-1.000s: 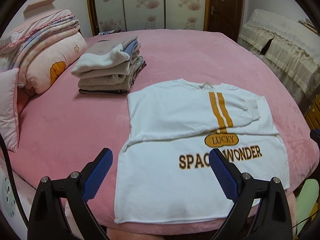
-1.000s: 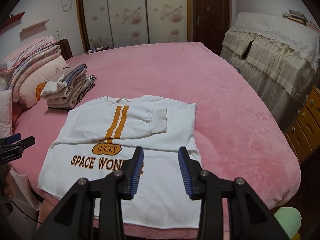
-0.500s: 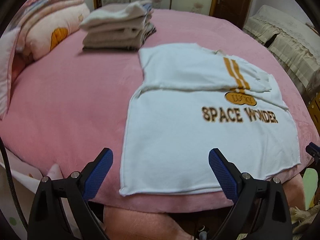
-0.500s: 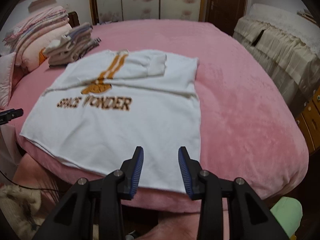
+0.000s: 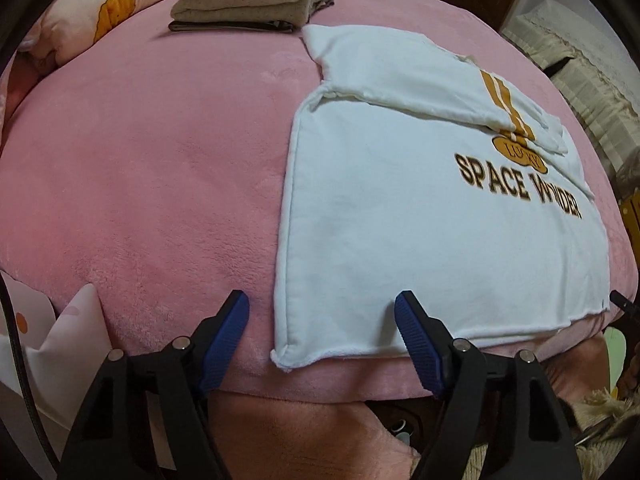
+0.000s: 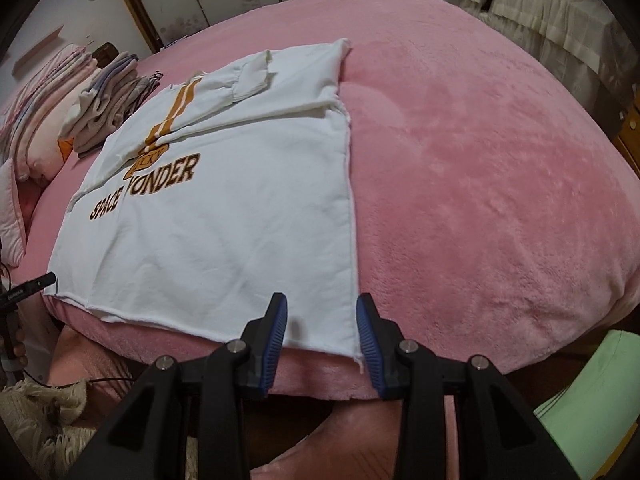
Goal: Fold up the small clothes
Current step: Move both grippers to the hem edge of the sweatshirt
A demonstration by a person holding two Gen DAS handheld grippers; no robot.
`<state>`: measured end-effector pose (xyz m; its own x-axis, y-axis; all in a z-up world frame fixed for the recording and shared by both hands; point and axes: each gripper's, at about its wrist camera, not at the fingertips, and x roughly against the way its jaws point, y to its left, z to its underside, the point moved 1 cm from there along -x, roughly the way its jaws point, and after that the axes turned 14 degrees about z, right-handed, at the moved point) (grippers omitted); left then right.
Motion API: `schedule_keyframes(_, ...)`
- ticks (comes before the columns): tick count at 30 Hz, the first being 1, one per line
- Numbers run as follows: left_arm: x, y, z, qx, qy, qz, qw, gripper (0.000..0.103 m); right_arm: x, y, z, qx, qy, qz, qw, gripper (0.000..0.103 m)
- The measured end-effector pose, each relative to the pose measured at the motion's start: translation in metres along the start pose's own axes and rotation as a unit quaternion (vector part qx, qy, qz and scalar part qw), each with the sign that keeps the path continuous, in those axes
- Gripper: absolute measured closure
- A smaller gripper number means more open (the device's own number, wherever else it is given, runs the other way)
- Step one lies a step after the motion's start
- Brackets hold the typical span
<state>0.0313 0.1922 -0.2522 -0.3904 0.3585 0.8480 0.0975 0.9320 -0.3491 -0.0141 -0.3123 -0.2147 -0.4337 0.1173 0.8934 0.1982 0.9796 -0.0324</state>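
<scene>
A white sweatshirt (image 5: pixel 420 216) with orange "SPACE WONDER" print lies flat on the pink bed, both sleeves folded across its chest. It also shows in the right wrist view (image 6: pixel 224 208). My left gripper (image 5: pixel 322 320) is open, low at the bed's front edge, its jaws either side of the hem's left corner. My right gripper (image 6: pixel 320 320) is open, its jaws either side of the hem's right corner. Neither holds any cloth.
A stack of folded clothes (image 5: pixel 248 0) sits at the back left of the pink bed (image 5: pixel 140 160), beside pillows (image 5: pixel 100 24). The stack shows in the right wrist view (image 6: pixel 108 108) too. A cloth-covered cabinet (image 6: pixel 540 8) stands at the right.
Both grippers have dropped and moved in toward the hem's two front corners. The left jaws have narrowed a little. The sweatshirt has not moved.
</scene>
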Motion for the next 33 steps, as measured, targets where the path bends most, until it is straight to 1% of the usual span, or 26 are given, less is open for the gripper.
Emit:
schedule_keyframes(6, -0.004, 0.003, 0.003, -0.006, 0.007, 0.006, 0.9999, 0.029, -0.013, -0.008, 0.004, -0.008, 0.022, -0.015, 1.000, 0.067)
schedule_keyframes(9, -0.005, 0.003, 0.003, -0.013, 0.006, 0.011, 0.9998, 0.029, -0.020, -0.012, 0.006, -0.013, 0.032, -0.021, 0.999, 0.070)
schedule_keyframes(11, -0.005, 0.004, 0.004, -0.014, 0.005, 0.017, 0.9997, 0.029, -0.024, -0.017, 0.007, -0.024, 0.042, -0.035, 0.998, 0.071)
schedule_keyframes(12, -0.007, 0.002, 0.004, -0.015, 0.004, 0.019, 0.9997, 0.033, -0.025, -0.018, 0.008, -0.028, 0.045, -0.041, 0.998, 0.072)
schedule_keyframes(13, -0.006, 0.002, 0.005, -0.016, 0.005, 0.026, 0.9995, 0.042, -0.026, -0.019, 0.009, -0.033, 0.048, -0.048, 0.997, 0.073)
schedule_keyframes(15, -0.006, 0.001, 0.006, -0.016, 0.012, 0.046, 0.9988, 0.053, -0.028, -0.020, 0.009, -0.036, 0.052, -0.058, 0.996, 0.075)
schedule_keyframes(16, -0.006, 0.001, 0.007, -0.018, 0.012, 0.047, 0.9987, 0.054, -0.028, -0.020, 0.010, -0.036, 0.054, -0.062, 0.996, 0.077)
schedule_keyframes(21, -0.006, 0.001, 0.006, -0.009, 0.005, 0.035, 0.9993, 0.055, -0.028, -0.022, 0.010, -0.036, 0.057, -0.069, 0.995, 0.079)
schedule_keyframes(23, -0.005, 0.003, 0.006, -0.004, 0.004, 0.037, 0.9993, 0.055, -0.029, -0.024, 0.011, -0.039, 0.059, -0.074, 0.995, 0.079)
schedule_keyframes(28, -0.006, 0.003, 0.011, -0.009, 0.012, 0.039, 0.9991, 0.054, -0.032, -0.030, 0.014, -0.043, 0.068, -0.080, 0.994, 0.079)
schedule_keyframes(33, -0.016, 0.000, 0.013, -0.017, 0.025, 0.049, 0.9983, 0.053, -0.041, -0.032, 0.018, -0.050, 0.082, -0.094, 0.991, 0.079)
